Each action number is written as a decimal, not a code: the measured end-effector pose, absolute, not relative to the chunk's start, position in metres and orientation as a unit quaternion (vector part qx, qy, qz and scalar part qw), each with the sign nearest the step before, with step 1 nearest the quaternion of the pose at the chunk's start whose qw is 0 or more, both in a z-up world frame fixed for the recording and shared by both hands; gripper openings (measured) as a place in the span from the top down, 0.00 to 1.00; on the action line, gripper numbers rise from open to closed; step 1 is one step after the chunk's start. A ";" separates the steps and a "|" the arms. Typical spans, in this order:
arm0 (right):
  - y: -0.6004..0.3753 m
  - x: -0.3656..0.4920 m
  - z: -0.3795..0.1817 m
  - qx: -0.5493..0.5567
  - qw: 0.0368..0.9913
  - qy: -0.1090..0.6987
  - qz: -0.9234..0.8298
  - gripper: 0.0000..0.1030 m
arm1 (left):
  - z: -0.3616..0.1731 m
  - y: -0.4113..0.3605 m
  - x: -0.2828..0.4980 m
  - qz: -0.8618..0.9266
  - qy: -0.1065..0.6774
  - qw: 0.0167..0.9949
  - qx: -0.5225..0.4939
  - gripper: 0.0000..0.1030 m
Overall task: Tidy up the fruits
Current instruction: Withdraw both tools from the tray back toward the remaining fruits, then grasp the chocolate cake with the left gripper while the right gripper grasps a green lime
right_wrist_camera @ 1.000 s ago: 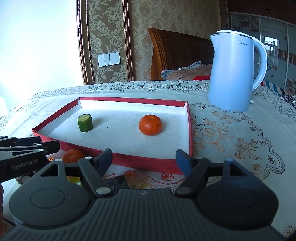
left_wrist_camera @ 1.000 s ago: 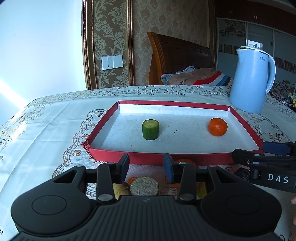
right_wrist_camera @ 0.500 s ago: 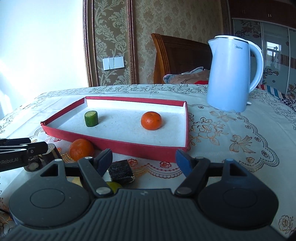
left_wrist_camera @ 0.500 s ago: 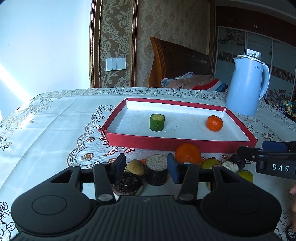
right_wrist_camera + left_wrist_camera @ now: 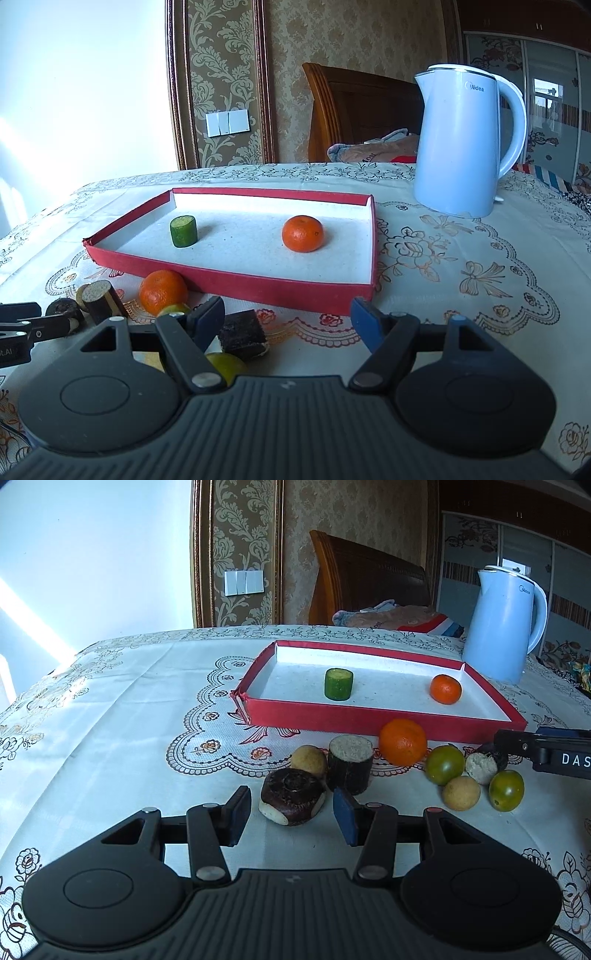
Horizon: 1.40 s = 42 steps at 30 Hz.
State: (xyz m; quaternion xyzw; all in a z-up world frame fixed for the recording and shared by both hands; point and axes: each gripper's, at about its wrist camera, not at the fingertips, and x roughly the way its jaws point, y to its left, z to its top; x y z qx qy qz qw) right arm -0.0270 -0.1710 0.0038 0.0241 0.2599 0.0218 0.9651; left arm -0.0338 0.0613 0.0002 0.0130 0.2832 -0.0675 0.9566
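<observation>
A red tray [image 5: 373, 720] with a white floor holds a green cucumber piece [image 5: 338, 689] and a mandarin [image 5: 446, 689]. In front of it on the cloth lie an orange [image 5: 402, 741], a dark cane piece [image 5: 350, 764], two green tomatoes [image 5: 445, 764], two tan round fruits [image 5: 461, 793] and a dark brown chestnut [image 5: 291, 801]. My left gripper [image 5: 291, 819] is open, and the chestnut sits just past its fingertips without touching the pads. My right gripper [image 5: 286, 321] is open and holds nothing. A dark cut piece [image 5: 243, 332] lies by its left finger.
A pale blue kettle [image 5: 461, 140] stands on the table behind the tray's right corner. A patterned tablecloth [image 5: 129, 709] covers the table, with bare cloth left of the tray. A wooden headboard and bedding are beyond the far edge.
My left gripper has drawn back from the tray, bringing the loose fruits into view, and its jaws stand wider. The right gripper has barely shifted.
</observation>
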 end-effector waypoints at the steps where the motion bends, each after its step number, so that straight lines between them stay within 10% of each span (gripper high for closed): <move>1: -0.171 -0.027 0.003 0.024 0.965 0.260 0.022 0.28 | 0.000 0.061 -0.033 -0.066 0.283 0.957 0.017 0.53; 42: -0.155 -0.059 -0.003 -0.047 0.956 0.284 0.063 0.19 | -0.011 0.057 -0.012 -0.045 0.311 0.949 0.033 0.39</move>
